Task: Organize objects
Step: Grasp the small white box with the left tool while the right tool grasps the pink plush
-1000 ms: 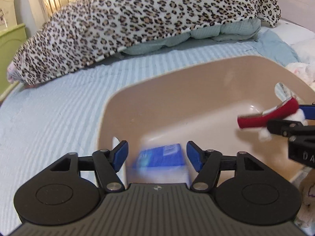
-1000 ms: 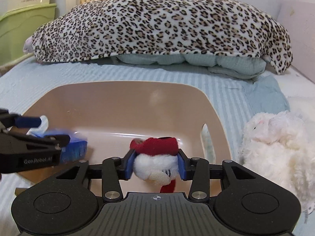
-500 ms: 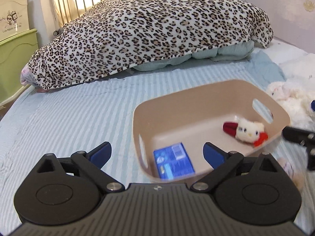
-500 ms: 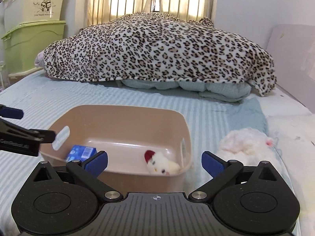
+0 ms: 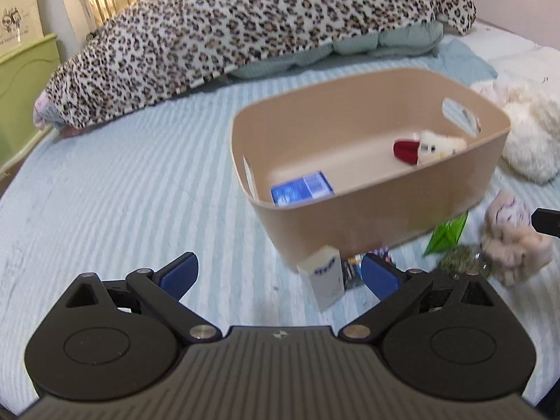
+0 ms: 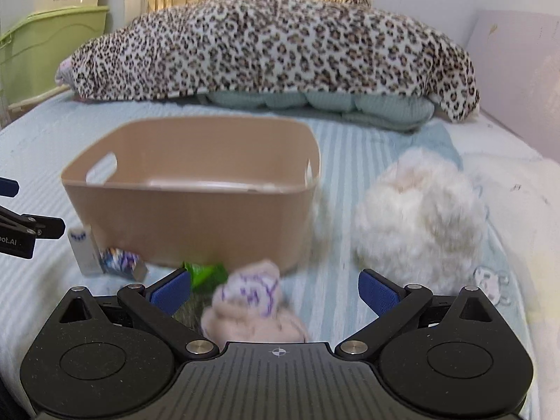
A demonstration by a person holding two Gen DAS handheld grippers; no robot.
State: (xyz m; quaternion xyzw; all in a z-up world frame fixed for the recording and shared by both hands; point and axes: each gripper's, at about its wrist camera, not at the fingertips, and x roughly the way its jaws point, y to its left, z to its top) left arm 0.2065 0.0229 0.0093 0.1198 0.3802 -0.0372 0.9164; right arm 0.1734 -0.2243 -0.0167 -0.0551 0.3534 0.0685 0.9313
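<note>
Both grippers, left gripper (image 5: 278,274) and right gripper (image 6: 274,288), hang spread and empty before the tan bin (image 5: 385,206); next pick: white carton (image 5: 323,276), pink plush (image 6: 252,308).

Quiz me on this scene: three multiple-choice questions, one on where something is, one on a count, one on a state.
1. Where is the blue box?
A. inside the bin
B. on the leopard blanket
C. in the left gripper

2. How many things lie in the bin?
A. none
B. two
C. five

3. The right gripper is:
A. shut on a toy
B. open
C. out of view

Answers: 1 A, it lies on the bin floor. 2 B, the blue box and a small red-and-white toy. 3 B, its jaws stand wide apart.
</note>
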